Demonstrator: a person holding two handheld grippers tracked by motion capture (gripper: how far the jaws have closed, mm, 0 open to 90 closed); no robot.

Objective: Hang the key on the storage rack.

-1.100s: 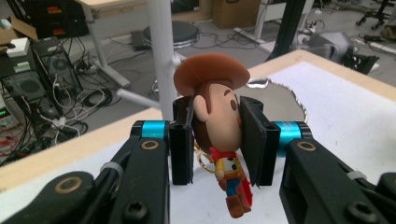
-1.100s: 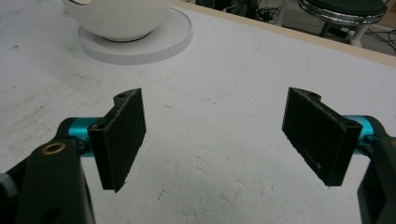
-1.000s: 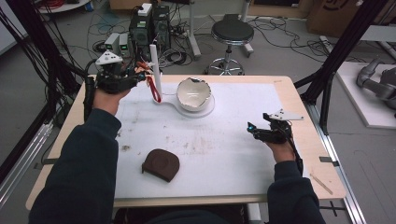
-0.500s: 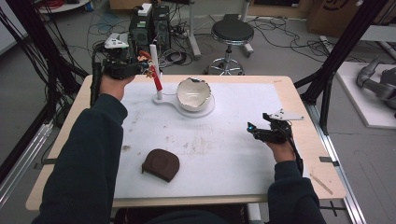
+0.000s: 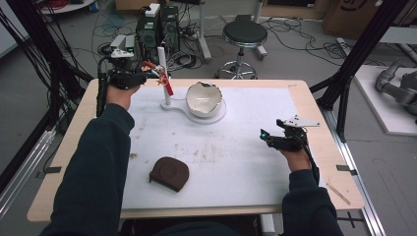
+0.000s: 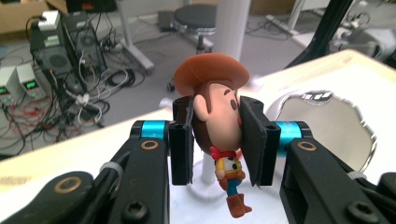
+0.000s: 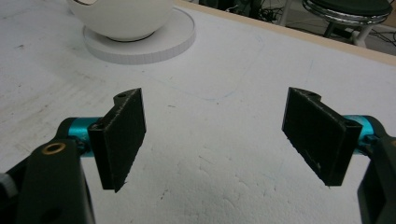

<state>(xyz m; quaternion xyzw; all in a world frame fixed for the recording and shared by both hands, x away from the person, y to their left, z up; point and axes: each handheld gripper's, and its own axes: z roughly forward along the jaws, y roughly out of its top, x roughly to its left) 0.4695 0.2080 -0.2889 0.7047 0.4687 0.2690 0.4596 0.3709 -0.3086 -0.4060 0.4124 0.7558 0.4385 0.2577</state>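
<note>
Here, cowboy figurine (image 6: 219, 126), brown hat, red neckerchief

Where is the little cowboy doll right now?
The cowboy doll is clamped by its head in the left claw, held above the table's far left part beside the white post, left of the white bowl.

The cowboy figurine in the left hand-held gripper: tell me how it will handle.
The cowboy figurine is probably light and stiff: it hangs by its head without drooping. Clamped only at the rounded head by the left hand-held gripper, it may swivel or slip. Its big head on a small body suggests it tips easily if stood up.
</note>
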